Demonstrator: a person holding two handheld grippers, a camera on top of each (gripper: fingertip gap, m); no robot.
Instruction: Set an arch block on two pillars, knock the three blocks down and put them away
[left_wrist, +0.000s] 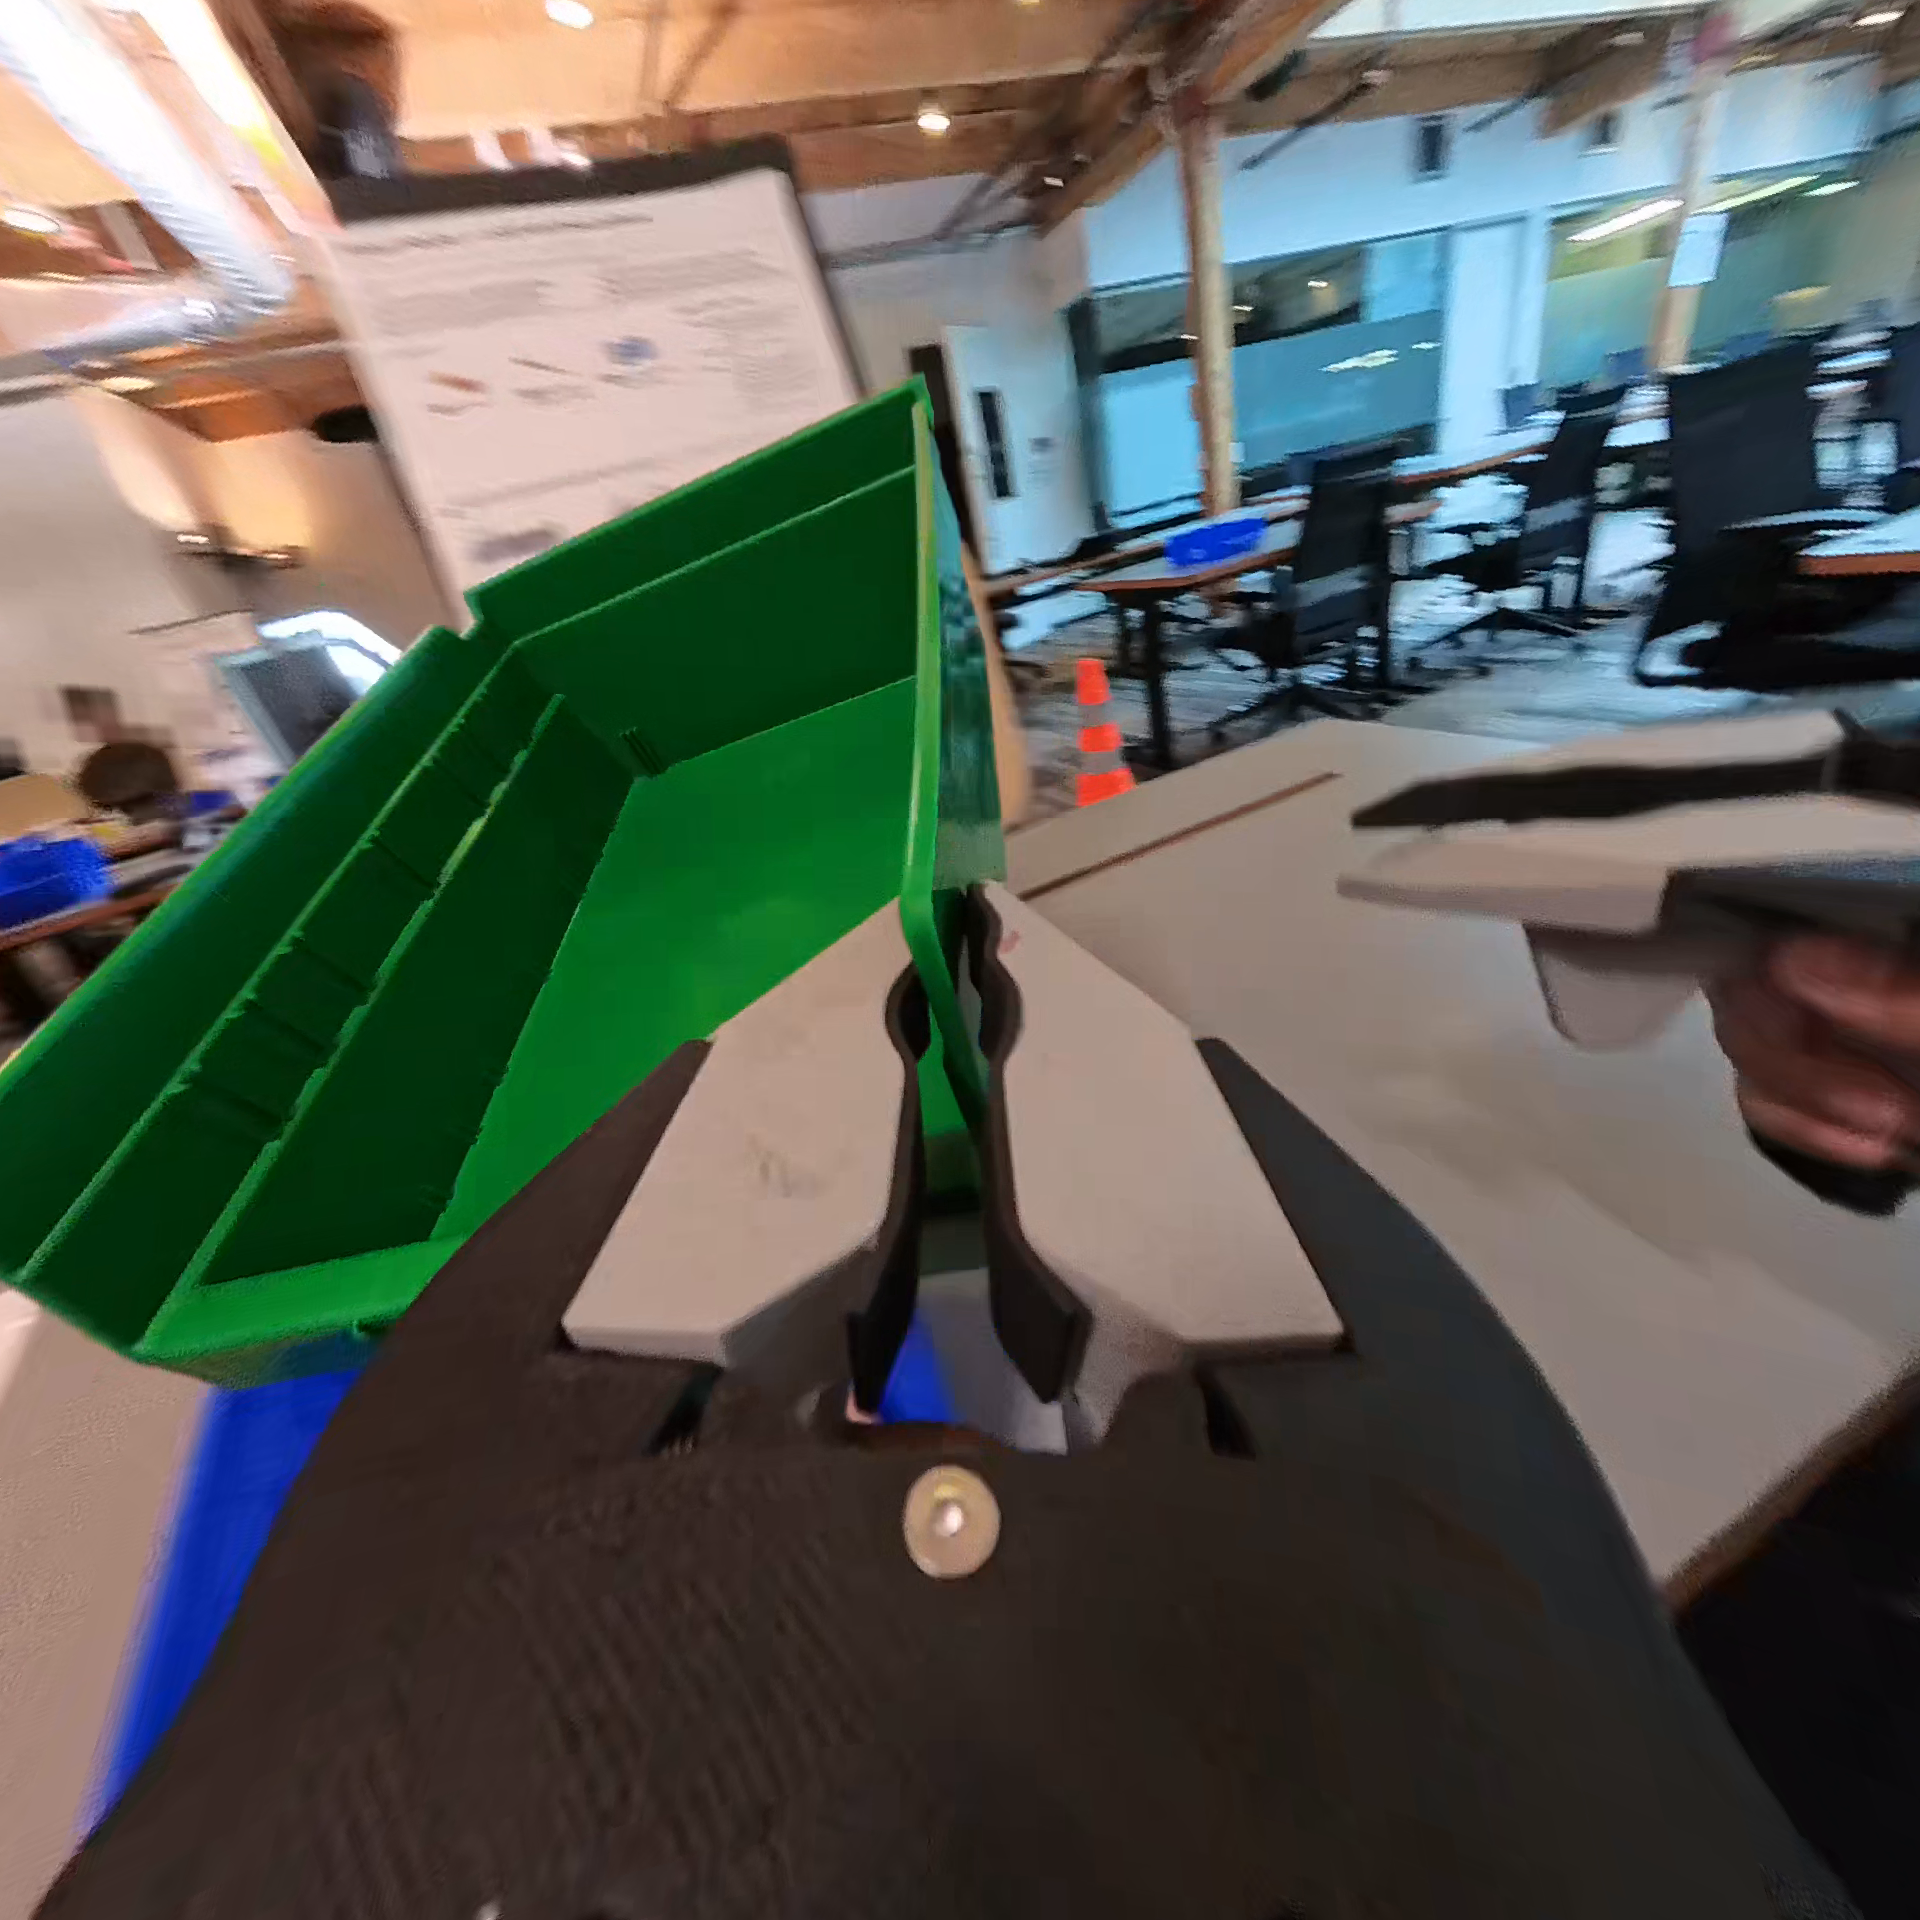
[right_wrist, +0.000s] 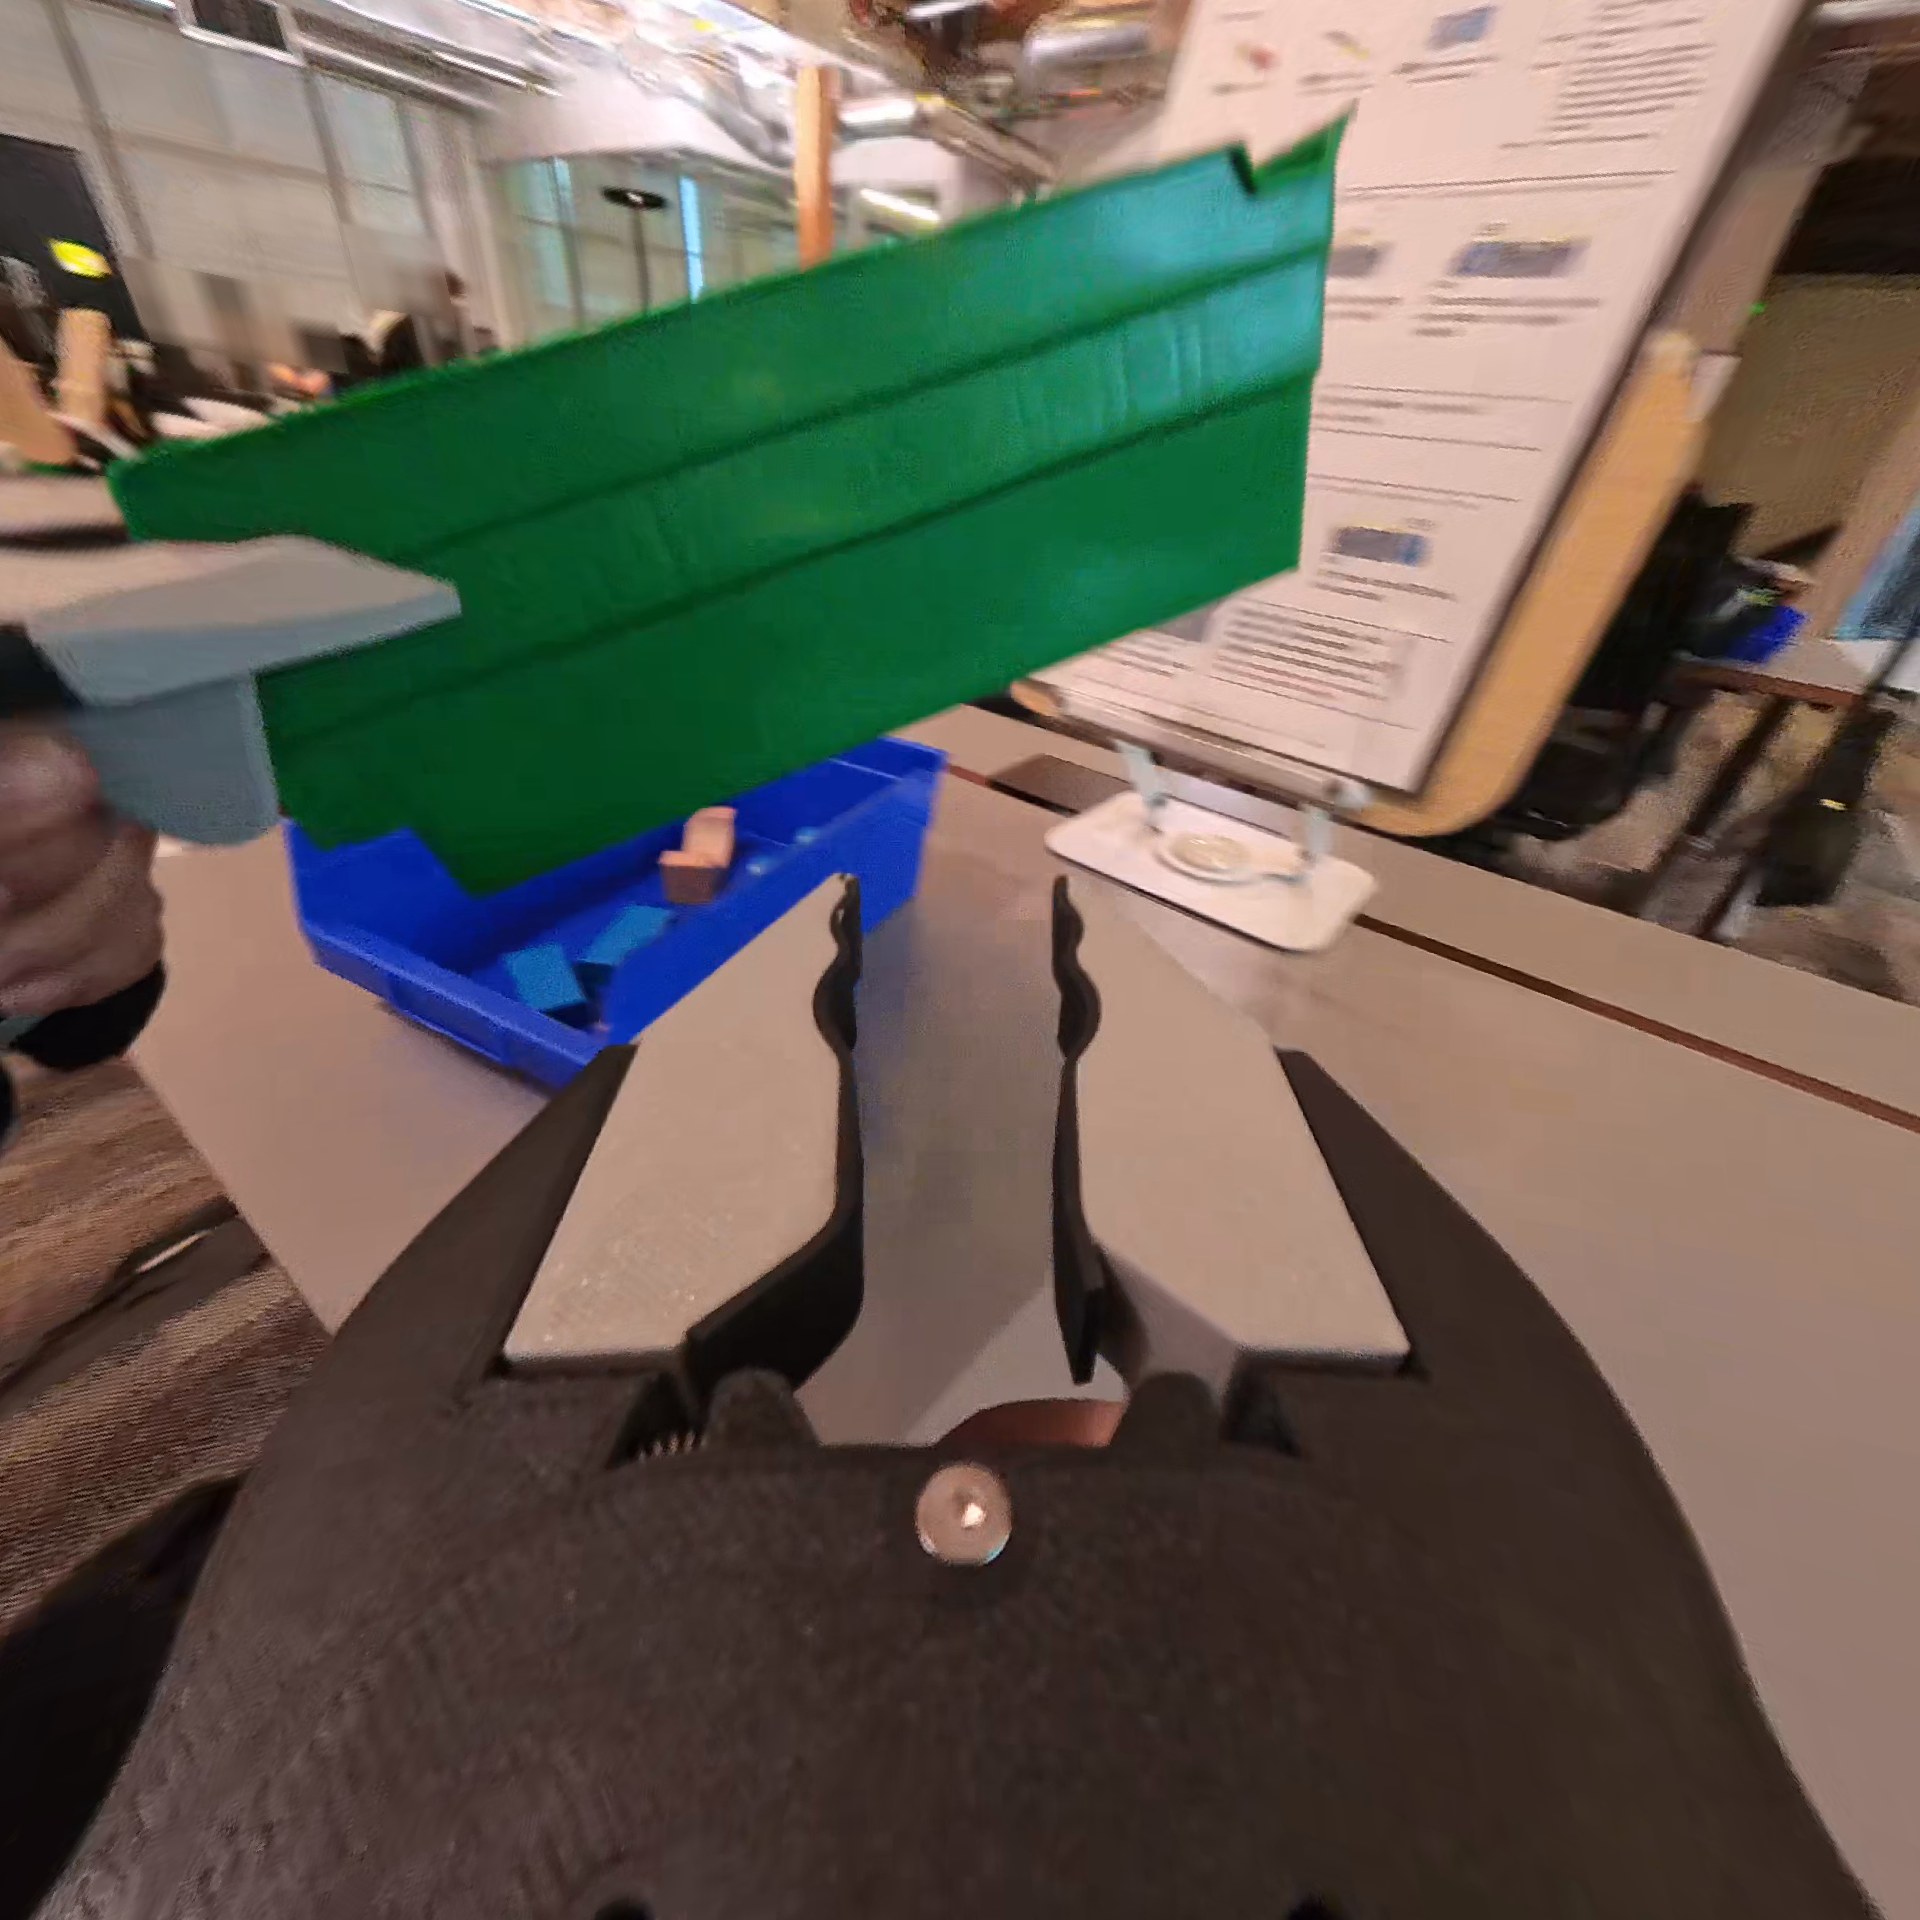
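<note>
green bin (right_wrist: 727, 540), held up tilted: roofs most of the blue bin (right_wrist: 436, 925), blocking entry from above. blue bin's near corner uncovered, blue blocks (right_wrist: 582, 966) and wooden block (right_wrist: 698, 854) inside. grey table (right_wrist: 1558, 1195) to the right bare up to the poster stand (right_wrist: 1205, 862).

Poster (right_wrist: 1455, 343): we see it on a white stand (right_wrist: 1210, 868), upright on the grey table (right_wrist: 1558, 1195).
Cone (left_wrist: 1098, 738): orange and white, beyond the table.
Chairs (left_wrist: 1340, 582): black, at far desks.
</note>
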